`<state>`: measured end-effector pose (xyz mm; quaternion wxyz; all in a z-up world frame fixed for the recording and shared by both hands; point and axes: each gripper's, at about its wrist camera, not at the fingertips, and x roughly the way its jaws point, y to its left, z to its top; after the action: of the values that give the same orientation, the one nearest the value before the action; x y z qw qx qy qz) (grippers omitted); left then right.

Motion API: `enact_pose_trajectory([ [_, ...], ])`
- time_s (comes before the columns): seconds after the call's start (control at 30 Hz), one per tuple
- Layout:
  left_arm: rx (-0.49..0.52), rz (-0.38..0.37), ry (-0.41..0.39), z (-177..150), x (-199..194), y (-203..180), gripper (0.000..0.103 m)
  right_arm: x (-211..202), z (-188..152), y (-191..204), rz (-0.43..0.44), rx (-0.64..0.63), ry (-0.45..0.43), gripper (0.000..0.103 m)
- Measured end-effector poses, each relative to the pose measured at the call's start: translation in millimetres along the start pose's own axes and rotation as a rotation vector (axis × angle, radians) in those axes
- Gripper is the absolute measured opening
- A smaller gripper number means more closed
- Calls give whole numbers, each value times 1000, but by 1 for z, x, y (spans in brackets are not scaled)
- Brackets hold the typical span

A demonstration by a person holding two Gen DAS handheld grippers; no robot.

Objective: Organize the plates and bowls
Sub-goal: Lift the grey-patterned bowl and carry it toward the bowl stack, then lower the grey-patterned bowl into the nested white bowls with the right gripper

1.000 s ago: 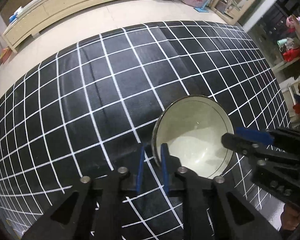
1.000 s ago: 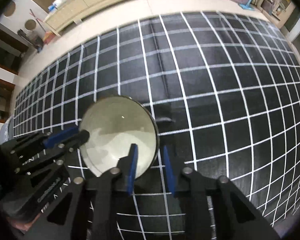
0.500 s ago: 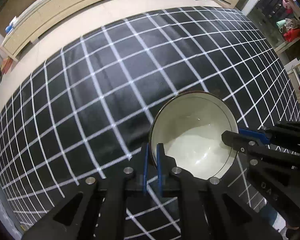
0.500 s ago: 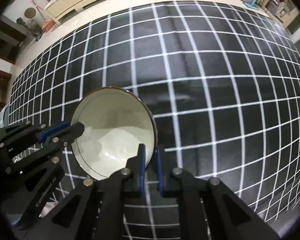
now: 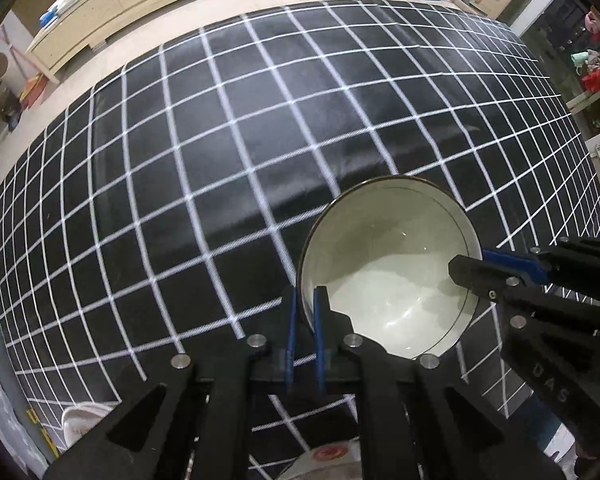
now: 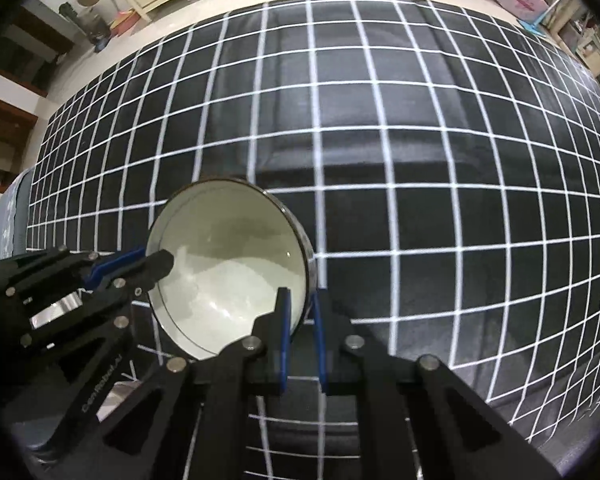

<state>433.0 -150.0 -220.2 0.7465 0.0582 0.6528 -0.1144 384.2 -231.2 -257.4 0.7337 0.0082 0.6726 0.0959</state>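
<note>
A white bowl [image 5: 388, 264] with a dark rim is held above the black, white-gridded tablecloth [image 5: 220, 140]. My left gripper [image 5: 306, 300] is shut on the bowl's left rim. My right gripper [image 6: 300, 304] is shut on the bowl's [image 6: 228, 272] right rim. Each gripper shows in the other's view: the right gripper [image 5: 472, 268] at the bowl's right edge, the left gripper [image 6: 156, 262] at its left edge. Both pinch the wall with one finger inside and one outside.
More dishes lie at the near table edge: a pale plate [image 5: 84, 420] at lower left and a white dish with a red mark [image 5: 328, 460] under my left gripper. A low wooden cabinet [image 5: 120, 4] stands across the floor. Cluttered shelves [image 5: 592, 72] stand at right.
Both grippers have closed on the bowl's rim and lifted it. The table looks farther below, and dishes at the near edge have come into the left wrist view.
</note>
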Motion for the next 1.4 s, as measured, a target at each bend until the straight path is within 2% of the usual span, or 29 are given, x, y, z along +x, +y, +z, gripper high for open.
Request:
enact_pose_trajectory([
  [0.3, -67, -2, 4, -40, 1, 39, 7, 9, -33, 55, 24, -31, 25, 14],
  [0.43, -91, -4, 4, -60, 3, 54, 7, 11, -66, 109, 8, -64, 27, 14],
  [0.73, -133, -5, -7, -110, 6, 91, 7, 15, -83, 193, -29, -75, 36, 14],
  [0.87, -146, -11, -13, -118, 13, 112, 7, 25, -86, 202, -30, -69, 40, 14],
  [1.1, -160, 0, -9, -106, 20, 111, 6, 35, -92, 197, -30, -19, 25, 14],
  [1.3, -205, 1, -13, -106, 10, 118, 7, 33, -64, 188, -21, 6, 29, 14],
  [1.4, -208, -6, -23, -107, 1, 127, 7, 25, -52, 202, -24, 8, 17, 14],
])
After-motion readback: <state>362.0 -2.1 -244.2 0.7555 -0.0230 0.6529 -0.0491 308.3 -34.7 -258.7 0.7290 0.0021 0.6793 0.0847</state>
